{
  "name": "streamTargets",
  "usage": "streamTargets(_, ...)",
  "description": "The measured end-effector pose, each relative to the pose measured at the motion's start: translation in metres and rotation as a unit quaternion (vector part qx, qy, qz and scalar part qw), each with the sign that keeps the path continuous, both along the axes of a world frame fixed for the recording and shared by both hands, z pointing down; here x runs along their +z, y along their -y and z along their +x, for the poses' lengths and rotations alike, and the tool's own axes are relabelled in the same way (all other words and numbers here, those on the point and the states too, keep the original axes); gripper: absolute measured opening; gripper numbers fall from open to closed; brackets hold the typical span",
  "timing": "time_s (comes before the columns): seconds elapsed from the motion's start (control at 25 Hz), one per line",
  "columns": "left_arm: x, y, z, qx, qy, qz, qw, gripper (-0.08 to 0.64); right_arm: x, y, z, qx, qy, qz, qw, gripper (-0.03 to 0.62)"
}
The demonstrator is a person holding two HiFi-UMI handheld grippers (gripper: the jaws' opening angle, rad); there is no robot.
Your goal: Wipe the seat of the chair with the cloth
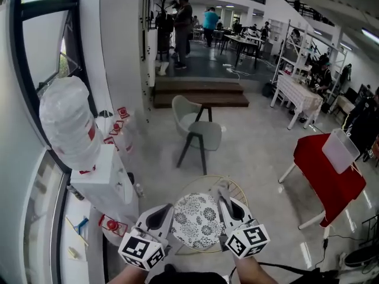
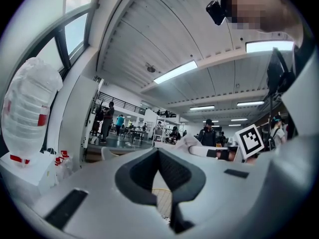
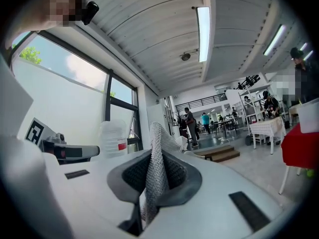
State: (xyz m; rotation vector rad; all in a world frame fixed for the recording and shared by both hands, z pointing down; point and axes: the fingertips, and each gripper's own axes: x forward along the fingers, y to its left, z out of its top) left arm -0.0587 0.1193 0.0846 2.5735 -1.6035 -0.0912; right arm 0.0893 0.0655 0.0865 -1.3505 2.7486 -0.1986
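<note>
Patterned chair seat [image 1: 195, 220] partly hidden; right gripper [image 3: 158, 176] clamps cloth [image 3: 156, 139].

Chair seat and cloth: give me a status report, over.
Right gripper shut on grey knit cloth. Left gripper shut, empty. Both over the patterned chair seat; cloth contact unclear. Nothing lying on the seat.
</note>
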Motion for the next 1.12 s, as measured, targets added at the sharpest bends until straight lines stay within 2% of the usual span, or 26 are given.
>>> streamTargets(0.24,0.0,0.01,-0.019,0.01,0.0,0.004,0.9999,-0.003,0.002,0.006,-0.014,0.015,0.002,-0.006,1.0,0.025)
streamTargets(0.36,0.003,0.017,-0.021,0.003,-0.014,-0.004,0.9999,-0.003,0.002,0.012,-0.013,0.015,-0.002,-0.01,1.0,0.025)
streamTargets(0.48,0.005,0.03,-0.019,-0.005,-0.013,-0.004,0.9999,-0.003,0.003,0.024,-0.007,0.015,-0.001,-0.008,1.0,0.025)
streamTargets(1.12,0.008,0.105,0.04,-0.021,-0.004,-0.004,0.9998,-0.003,0.007,0.098,0.051,-0.003,0.006,0.002,1.0,0.025)
